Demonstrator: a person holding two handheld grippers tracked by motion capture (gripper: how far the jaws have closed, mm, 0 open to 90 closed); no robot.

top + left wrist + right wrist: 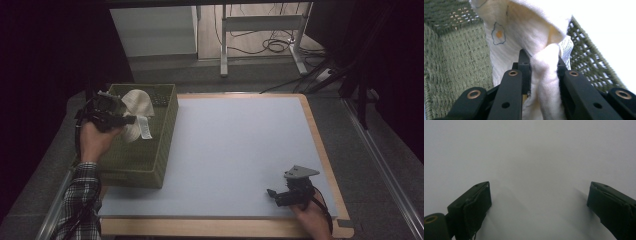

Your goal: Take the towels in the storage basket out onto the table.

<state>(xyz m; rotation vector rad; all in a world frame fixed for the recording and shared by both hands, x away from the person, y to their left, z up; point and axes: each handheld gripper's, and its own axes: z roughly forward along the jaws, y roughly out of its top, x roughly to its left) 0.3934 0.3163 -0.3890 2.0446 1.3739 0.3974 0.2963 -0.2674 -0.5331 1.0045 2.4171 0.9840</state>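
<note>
No readable text anywhere: the white care label (567,48) on the cream cloth (529,37) carries print (too blurred to make out).

Soft cream cloth (541,75), woven green basket (160,150)

The black left gripper (131,119) is clamping its jaws while the black right gripper (270,193) is resting, jaws spread wide.

A green woven basket (150,165) stands on the table (235,145), left side
</note>
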